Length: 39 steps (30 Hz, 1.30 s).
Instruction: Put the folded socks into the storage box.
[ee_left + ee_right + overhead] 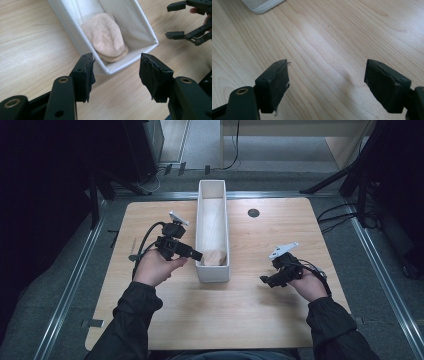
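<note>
A long white bin point(199, 225) stands lengthwise in the middle of the wooden table. At its near end lies a pale pink folded cloth point(216, 257), a soft rounded pad in the left gripper view point(106, 35). My left gripper point(198, 255) hovers just left of the bin's near end, open with nothing between its jaws point(116, 71), pointing at the bin's near corner point(110, 70). My right gripper point(265, 280) hangs open over bare wood right of the bin point(325, 80). It also appears at the top right of the left gripper view point(176, 21).
A small dark round hole point(253, 212) marks the tabletop right of the bin's far half. Metal rails point(75, 275) run along the table's sides, and dark stands and cables point(345, 212) lie beyond. A corner of the bin point(263, 6) shows in the right gripper view.
</note>
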Motion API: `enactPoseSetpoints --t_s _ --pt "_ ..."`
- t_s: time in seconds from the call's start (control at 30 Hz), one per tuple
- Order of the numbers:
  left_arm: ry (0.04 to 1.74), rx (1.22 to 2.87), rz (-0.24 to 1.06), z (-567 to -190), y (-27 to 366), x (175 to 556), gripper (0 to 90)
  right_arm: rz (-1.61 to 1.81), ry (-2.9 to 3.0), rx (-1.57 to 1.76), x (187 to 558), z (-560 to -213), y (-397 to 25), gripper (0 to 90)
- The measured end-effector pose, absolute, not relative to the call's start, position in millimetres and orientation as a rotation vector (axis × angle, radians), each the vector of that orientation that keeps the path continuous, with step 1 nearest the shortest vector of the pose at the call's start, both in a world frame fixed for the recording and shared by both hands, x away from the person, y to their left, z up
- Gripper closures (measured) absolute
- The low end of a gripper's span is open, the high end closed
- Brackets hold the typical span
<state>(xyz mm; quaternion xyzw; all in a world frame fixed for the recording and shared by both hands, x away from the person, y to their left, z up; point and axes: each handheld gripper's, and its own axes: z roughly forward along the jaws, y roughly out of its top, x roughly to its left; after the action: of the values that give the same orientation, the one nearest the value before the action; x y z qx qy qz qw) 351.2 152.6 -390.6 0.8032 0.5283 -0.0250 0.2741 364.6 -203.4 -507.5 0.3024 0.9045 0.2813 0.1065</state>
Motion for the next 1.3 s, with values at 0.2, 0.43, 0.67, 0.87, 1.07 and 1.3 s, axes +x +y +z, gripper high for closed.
enactPoseSetpoints --t_s 0.2,0.43,0.67,0.87,1.07,1.3 --pt "1.419 2.134 -0.042 -388 172 342 44.4 0.832 2.665 0.89 364 -507 -204 19.6" --pt "1.437 2.105 -0.026 -395 198 334 42.2 0.833 2.663 0.895 364 -507 -203 19.6" --pt "1.448 2.073 -0.029 -410 214 330 43.2 0.834 2.668 0.889 363 -508 -203 19.6" --pt "1.468 2.057 -0.031 -430 226 327 43.0 0.834 2.667 0.891 363 -508 -204 19.6" --pt "1.484 2.034 -0.049 -450 237 323 42.7 0.83 2.668 0.89 363 -508 -204 19.6" --pt "1.492 2.029 -0.069 -468 247 321 42.8 0.828 2.669 0.878 363 -508 -204 19.6"
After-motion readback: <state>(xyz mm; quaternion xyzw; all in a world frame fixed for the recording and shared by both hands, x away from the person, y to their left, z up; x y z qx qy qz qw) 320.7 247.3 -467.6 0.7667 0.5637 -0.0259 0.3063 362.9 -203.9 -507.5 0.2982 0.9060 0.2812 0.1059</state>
